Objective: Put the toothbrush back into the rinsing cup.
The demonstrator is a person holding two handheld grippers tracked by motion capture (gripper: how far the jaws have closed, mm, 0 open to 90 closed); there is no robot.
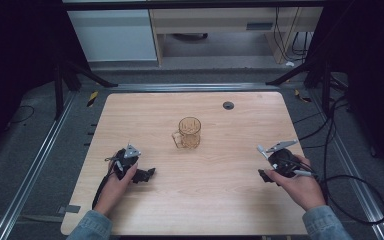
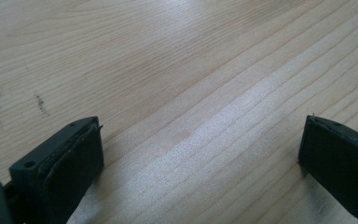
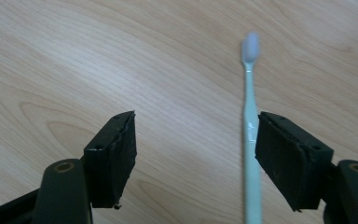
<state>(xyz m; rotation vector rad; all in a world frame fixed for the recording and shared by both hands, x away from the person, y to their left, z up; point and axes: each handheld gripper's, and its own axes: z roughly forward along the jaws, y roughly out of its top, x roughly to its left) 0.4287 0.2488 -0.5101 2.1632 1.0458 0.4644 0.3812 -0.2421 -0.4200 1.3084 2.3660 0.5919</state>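
- Person's forearms in denim sleeves [image 1: 92, 225]: enter from the near edge of the table [image 1: 195, 210], one at each side.
- Left gripper [image 1: 145, 175]: held in the left hand [image 1: 112, 187] near the table's left edge, low over bare wood. Jaws wide apart in the left gripper view [image 2: 200, 149]; nothing lies between them.
- Right gripper [image 1: 263, 176]: held in the right hand [image 1: 300, 187] near the table's right edge. Jaws wide apart in the right gripper view [image 3: 196, 154], gripping nothing.
- Toothbrush [image 3: 249, 126]: pale, slim handle, whitish head pointing away from the gripper. It runs just along the inner face of the gripper's right-side jaw; contact cannot be told.
- Amber glass mug [image 1: 188, 133]: upright at the table's middle, handle to the left, well apart from both grippers.
- Dark round grommet [image 1: 228, 105]: set in the tabletop near the far edge.
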